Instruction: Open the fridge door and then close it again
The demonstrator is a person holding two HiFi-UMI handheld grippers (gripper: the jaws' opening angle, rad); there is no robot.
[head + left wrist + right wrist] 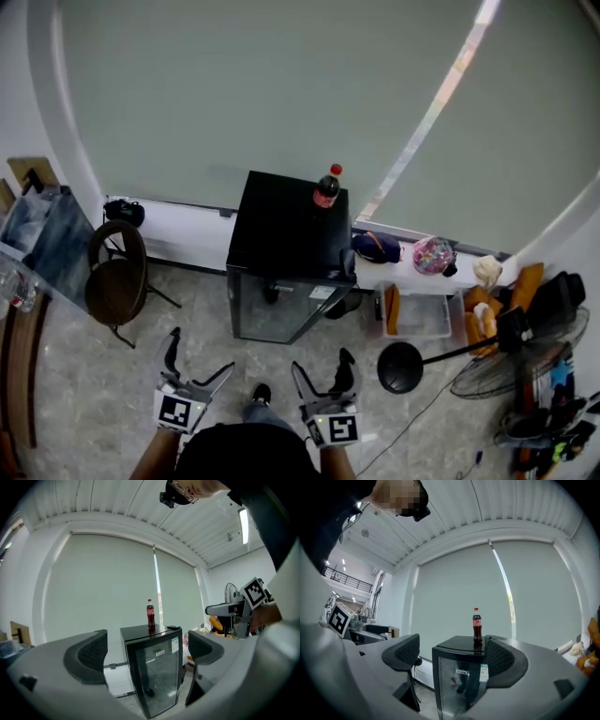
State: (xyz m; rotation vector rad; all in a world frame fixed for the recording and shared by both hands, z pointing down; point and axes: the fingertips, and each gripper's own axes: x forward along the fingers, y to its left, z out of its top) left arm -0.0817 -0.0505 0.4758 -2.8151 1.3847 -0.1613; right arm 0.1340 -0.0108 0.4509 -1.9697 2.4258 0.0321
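A small black fridge [286, 248] with a glass door [278, 307] stands against the wall; the door is closed. A cola bottle with a red cap [326, 188] stands upright on its top. My left gripper [200, 365] and right gripper [322, 372] hover open over the floor in front of the fridge, apart from it, nothing between their fingers. In the left gripper view the fridge [154, 670] and bottle [150, 615] show between the open left gripper [146, 655]. The right gripper view frames the fridge [457, 677] and bottle [477, 626] between the open right gripper [453, 660].
A round wooden chair [116, 275] stands left of the fridge. To the right are a low white shelf [412, 281] with small items, a standing fan [497, 361] lying low with its black base [401, 367], and clutter in the corner. Grey tiled floor lies in front.
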